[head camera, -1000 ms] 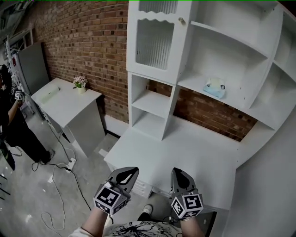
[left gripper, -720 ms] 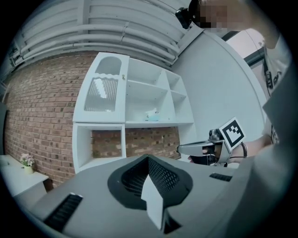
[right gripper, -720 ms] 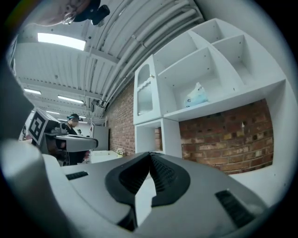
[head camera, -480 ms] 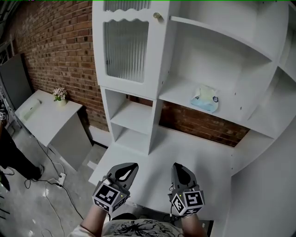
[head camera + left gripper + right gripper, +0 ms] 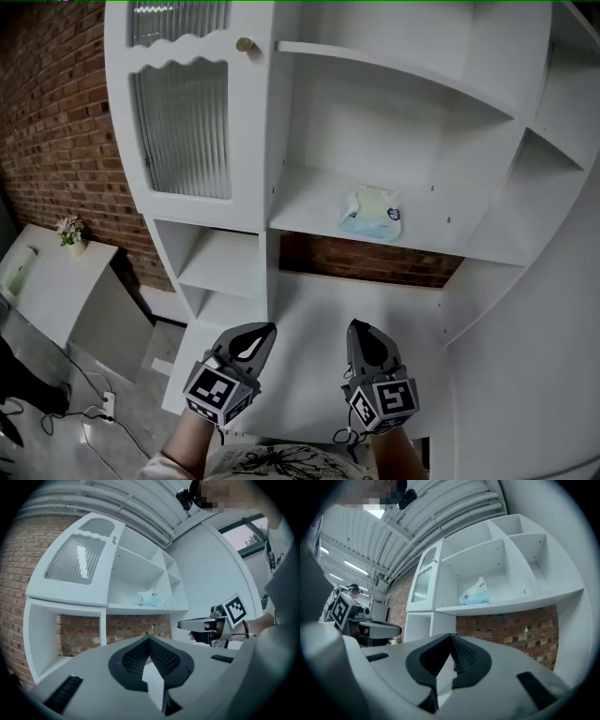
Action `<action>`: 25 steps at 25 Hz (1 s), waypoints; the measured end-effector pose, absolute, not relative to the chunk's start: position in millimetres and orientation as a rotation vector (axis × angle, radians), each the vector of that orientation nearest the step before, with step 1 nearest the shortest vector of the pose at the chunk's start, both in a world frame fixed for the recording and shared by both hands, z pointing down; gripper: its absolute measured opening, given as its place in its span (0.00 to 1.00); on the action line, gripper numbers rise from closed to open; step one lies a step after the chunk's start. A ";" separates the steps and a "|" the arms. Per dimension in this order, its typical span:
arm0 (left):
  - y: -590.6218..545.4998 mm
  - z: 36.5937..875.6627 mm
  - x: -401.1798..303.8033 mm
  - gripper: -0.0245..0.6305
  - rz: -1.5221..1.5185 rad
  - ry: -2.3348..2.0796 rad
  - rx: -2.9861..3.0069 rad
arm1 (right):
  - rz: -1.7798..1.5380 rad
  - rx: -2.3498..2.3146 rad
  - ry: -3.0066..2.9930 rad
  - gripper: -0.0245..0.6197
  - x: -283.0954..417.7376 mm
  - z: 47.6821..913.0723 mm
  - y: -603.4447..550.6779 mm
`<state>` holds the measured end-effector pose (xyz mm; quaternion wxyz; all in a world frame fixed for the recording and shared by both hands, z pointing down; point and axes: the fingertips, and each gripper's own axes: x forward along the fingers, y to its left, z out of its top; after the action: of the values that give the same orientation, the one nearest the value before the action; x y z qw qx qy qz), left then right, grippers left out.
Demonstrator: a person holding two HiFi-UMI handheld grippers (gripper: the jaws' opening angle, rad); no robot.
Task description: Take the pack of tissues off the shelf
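Observation:
A light blue pack of tissues (image 5: 371,215) lies on the middle shelf of the white shelf unit (image 5: 309,211), right of the upright divider. It also shows in the left gripper view as the pack (image 5: 148,598) and in the right gripper view as the pack (image 5: 474,593), far ahead of both sets of jaws. My left gripper (image 5: 251,341) and right gripper (image 5: 364,342) hang low over the white desk top (image 5: 375,309), well below the pack. Both are shut with nothing between the jaws.
A ribbed glass cabinet door (image 5: 183,127) with a brass knob (image 5: 246,44) stands left of the tissue shelf. Open cubbies (image 5: 220,267) sit below it. A brick wall (image 5: 56,141) runs behind. A low white table with a small flower pot (image 5: 70,234) is at the far left.
The head view has swung left to right and closer: the shelf unit and tissues now sit centred above the grippers. Both grippers keep their low position, jaws unchanged.

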<state>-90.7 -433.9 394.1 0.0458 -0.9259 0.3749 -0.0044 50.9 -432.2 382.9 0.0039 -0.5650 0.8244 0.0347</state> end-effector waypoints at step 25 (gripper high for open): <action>-463.0 376.5 -89.6 0.05 -0.021 1.021 -2.808 | 0.347 -2.097 2.543 0.40 107.9 244.7 -559.8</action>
<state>-89.6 -463.0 376.5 0.0766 -0.9370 0.3407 -0.0071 107.9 -559.8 244.7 -0.0860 -0.6304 0.7644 0.1042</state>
